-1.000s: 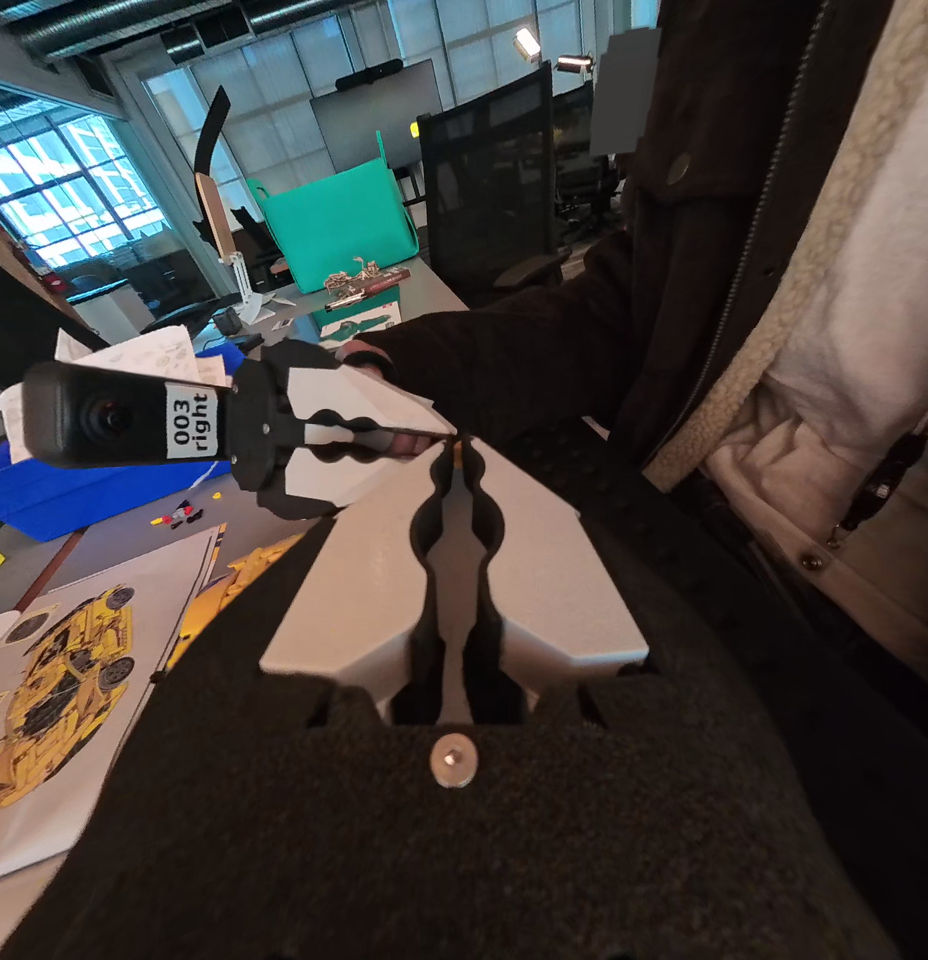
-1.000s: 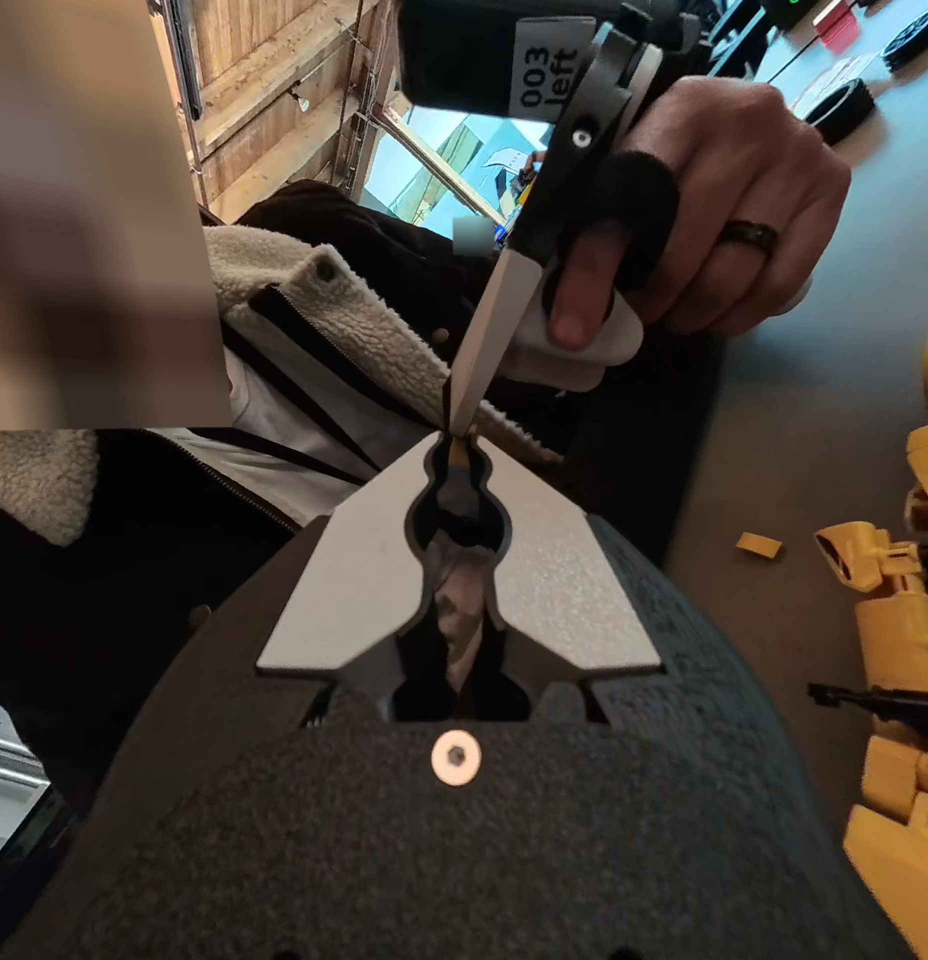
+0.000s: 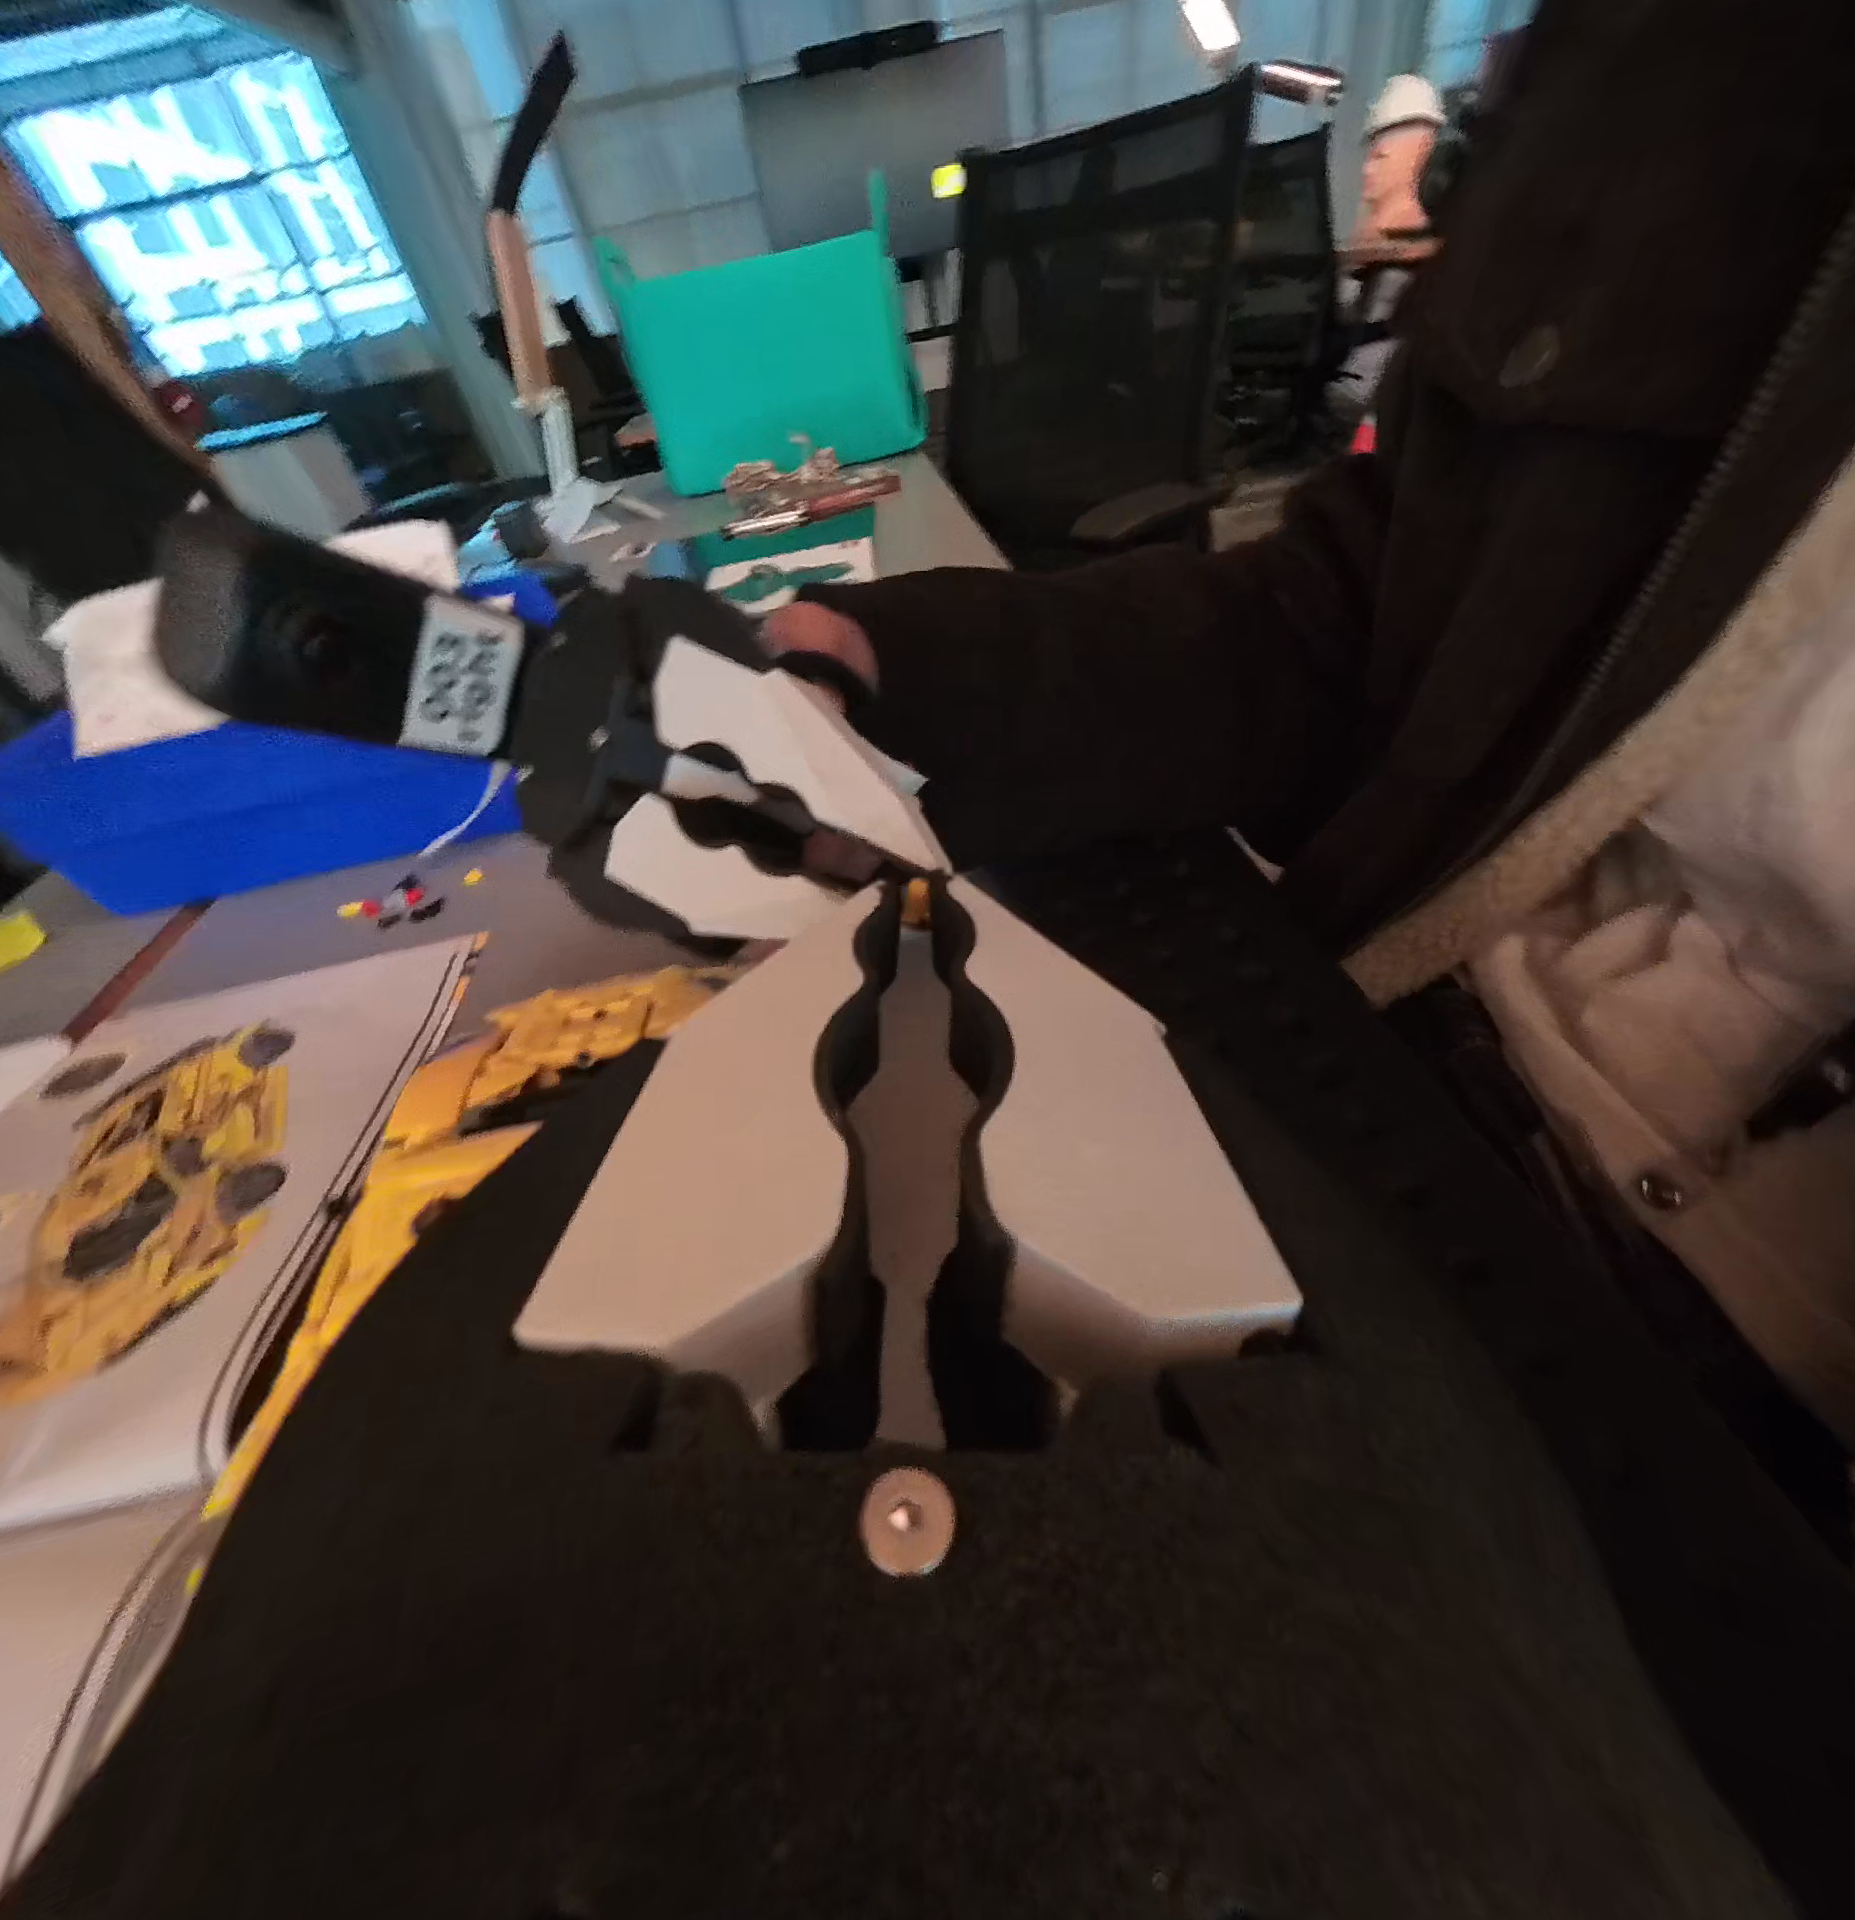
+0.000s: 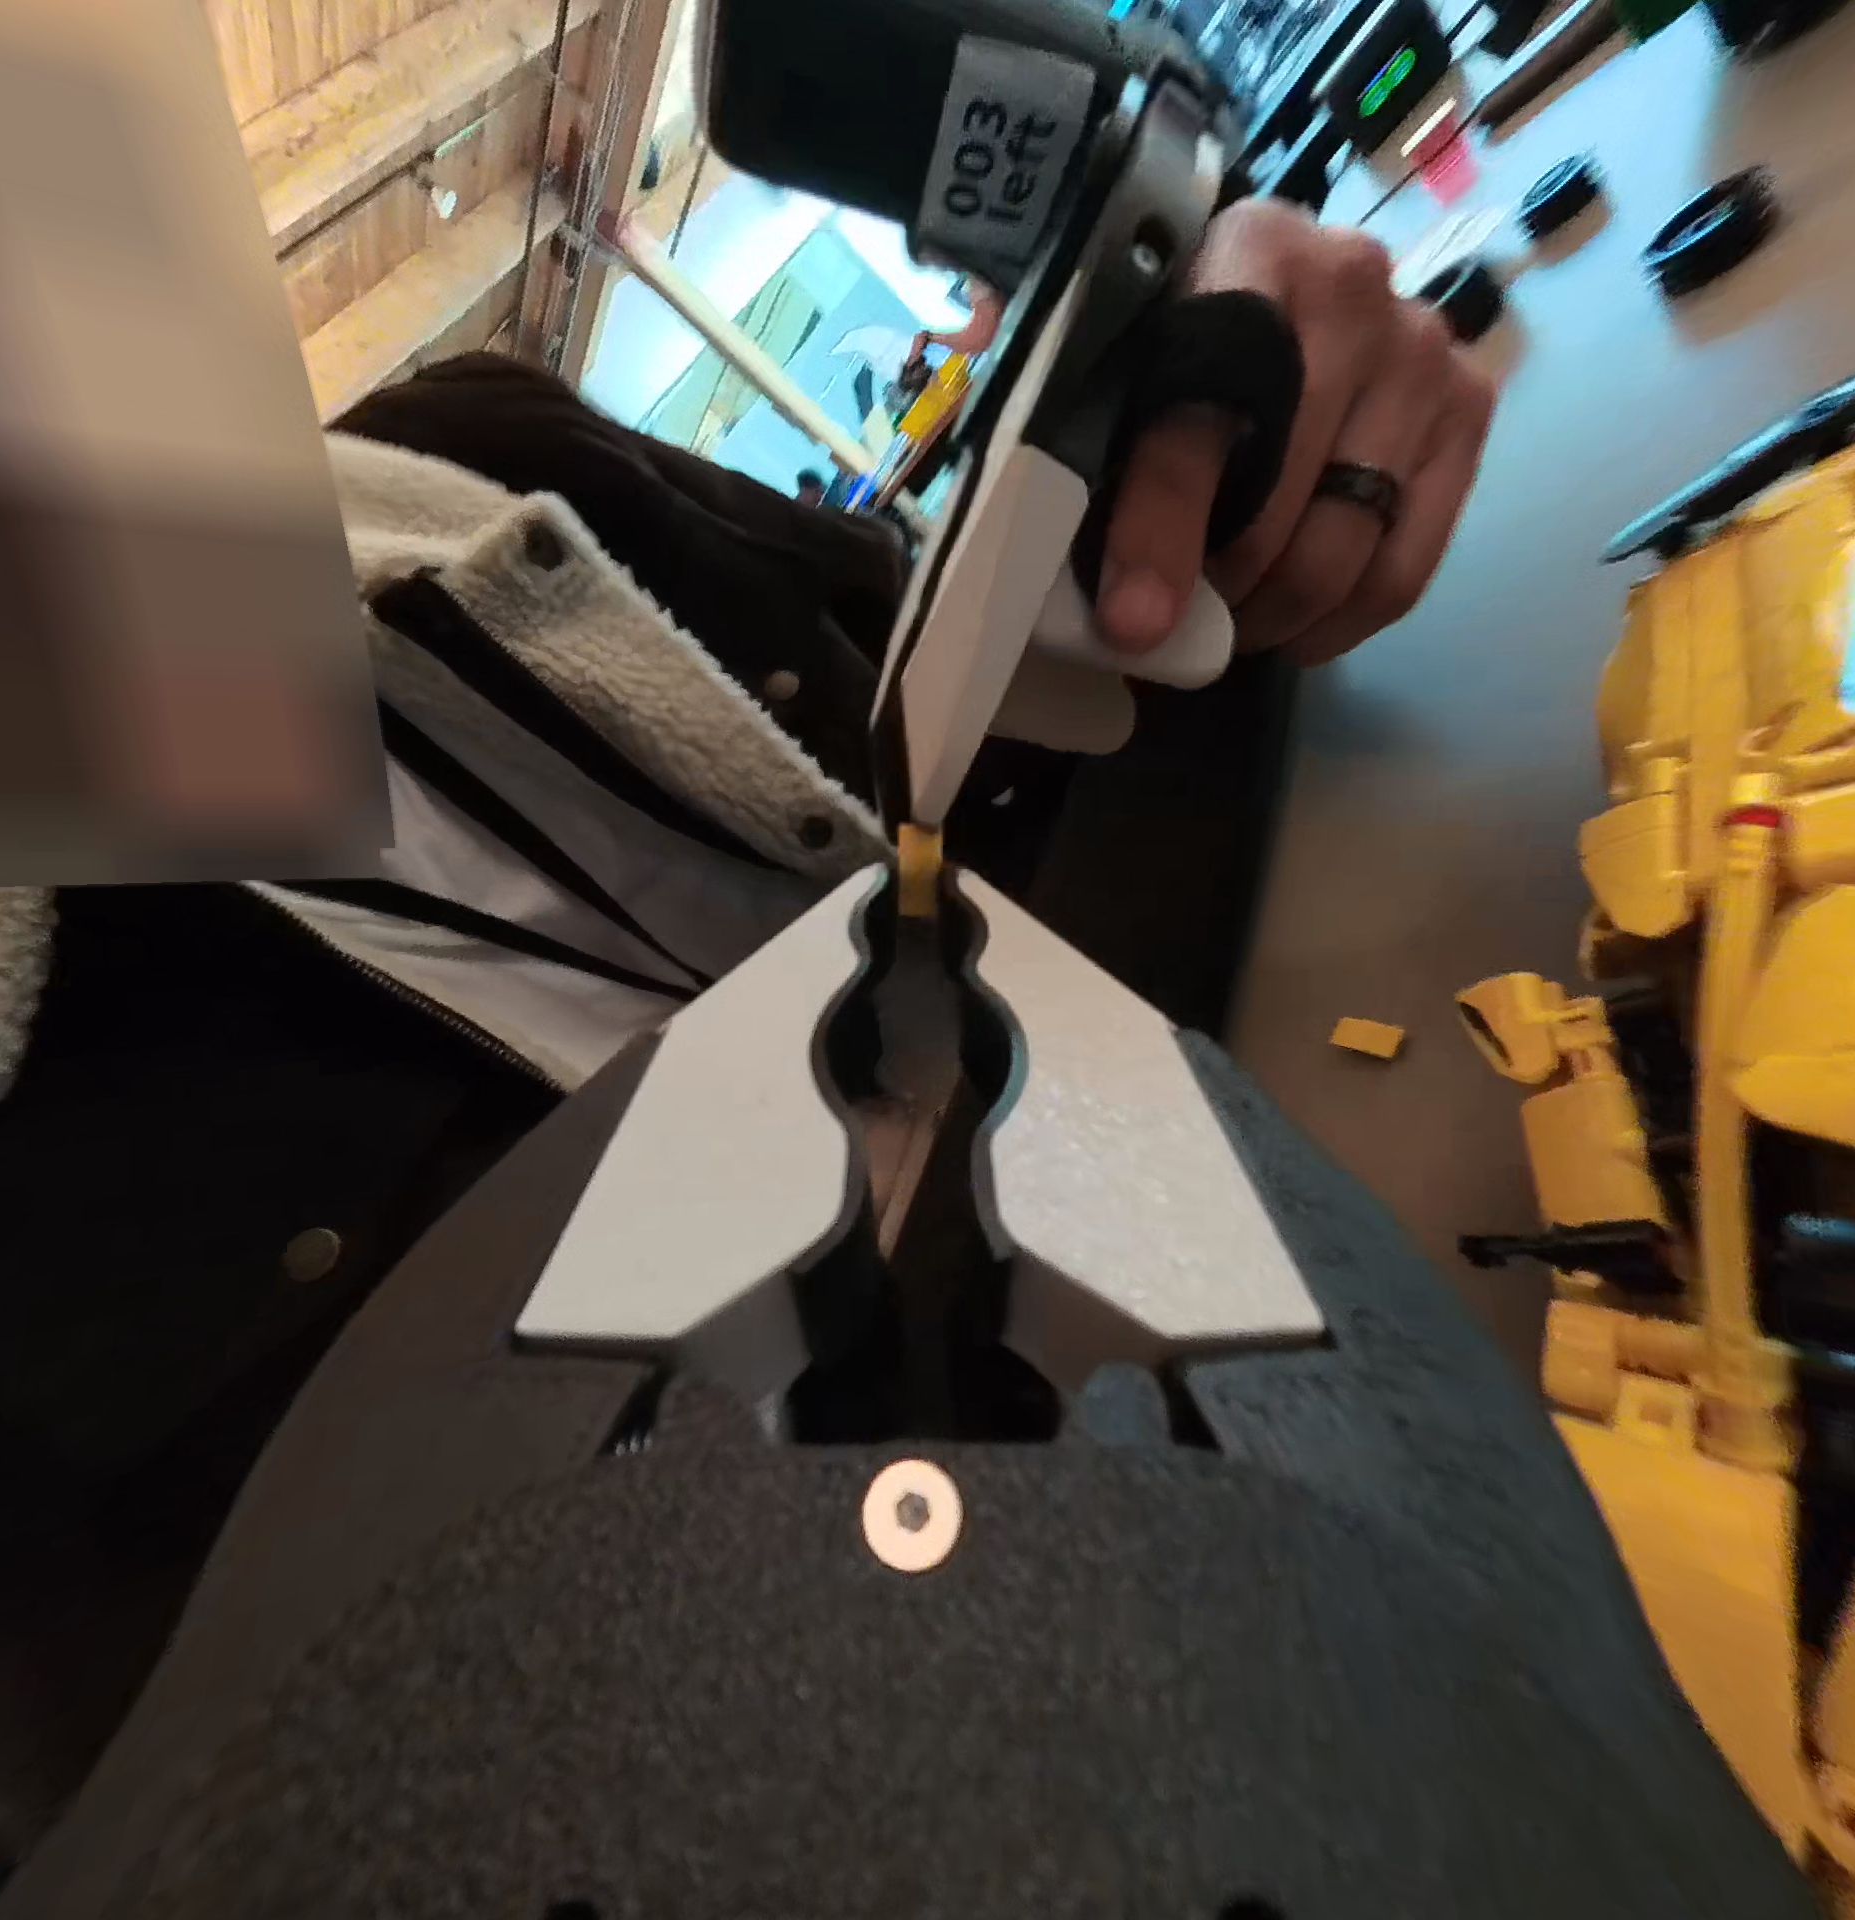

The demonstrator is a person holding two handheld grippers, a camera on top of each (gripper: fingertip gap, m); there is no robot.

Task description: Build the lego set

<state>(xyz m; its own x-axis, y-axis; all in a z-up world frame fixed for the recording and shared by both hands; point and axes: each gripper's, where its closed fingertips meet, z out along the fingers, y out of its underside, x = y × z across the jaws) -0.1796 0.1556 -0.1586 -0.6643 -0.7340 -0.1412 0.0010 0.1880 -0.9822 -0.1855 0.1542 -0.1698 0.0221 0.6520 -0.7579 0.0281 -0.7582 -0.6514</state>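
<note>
A small yellow Lego piece sits pinched between the tips of my right gripper, held in the air in front of the person's jacket. My left gripper comes down from above, seen edge-on, and its closed tips meet the top of the piece. In the left wrist view the same yellow piece shows between the tips of my left gripper. My right gripper reaches in from the left, tip to tip with it. The partly built yellow Lego car stands at the right.
A loose yellow piece and black wheels lie on the grey table. The instruction booklet, yellow parts, small loose pieces, a blue bin, a green bag and an office chair also show. Only a small space, under 4 cm, lies between the two pairs of fingers.
Both grippers stay tip to tip on the yellow piece while shifting together. More of the piece shows above the right tips, and more of the yellow car has come into the right view.
</note>
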